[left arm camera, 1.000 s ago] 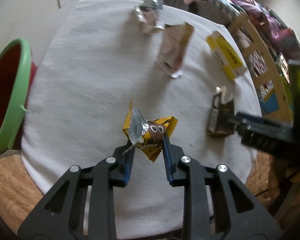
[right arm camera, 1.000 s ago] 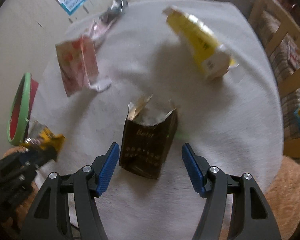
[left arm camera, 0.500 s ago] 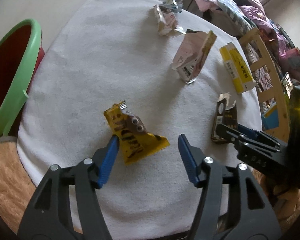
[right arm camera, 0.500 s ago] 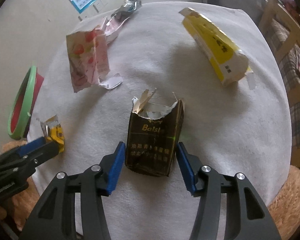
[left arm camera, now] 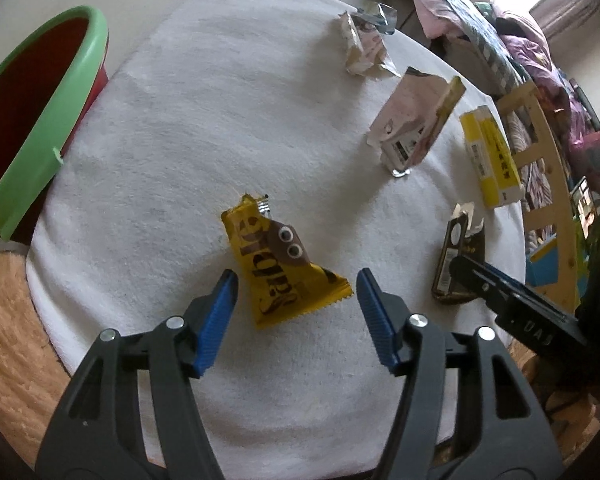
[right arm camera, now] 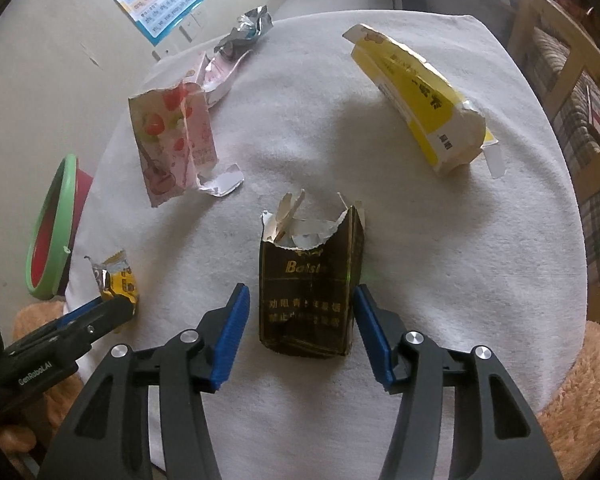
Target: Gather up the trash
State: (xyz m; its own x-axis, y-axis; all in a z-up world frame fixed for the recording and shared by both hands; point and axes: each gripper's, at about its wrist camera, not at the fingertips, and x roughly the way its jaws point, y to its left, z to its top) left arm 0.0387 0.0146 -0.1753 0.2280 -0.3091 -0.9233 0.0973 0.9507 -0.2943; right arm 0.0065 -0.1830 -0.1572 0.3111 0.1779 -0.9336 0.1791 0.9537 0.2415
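A yellow candy wrapper [left arm camera: 278, 270] lies flat on the white-clothed table [left arm camera: 204, 128], between the tips of my open, empty left gripper [left arm camera: 296, 286]. It also shows in the right wrist view [right arm camera: 118, 280]. A torn dark brown packet [right arm camera: 310, 292] lies between the open jaws of my right gripper [right arm camera: 300, 304], which straddles its lower half without clear contact. The packet also shows in the left wrist view [left arm camera: 456, 256]. A green-rimmed red bin [left arm camera: 28, 120] stands left of the table.
More trash lies farther back: a pink strawberry bag [right arm camera: 172, 140], a yellow box [right arm camera: 420, 96], and a crumpled silver wrapper [right arm camera: 244, 32]. A wooden chair [right arm camera: 560, 52] stands at the right. Beige carpet [left arm camera: 4, 312] surrounds the table.
My left gripper opened and let go of the yellow wrapper, which now lies flat on the cloth. My right gripper moved forward so its jaws straddle the brown packet.
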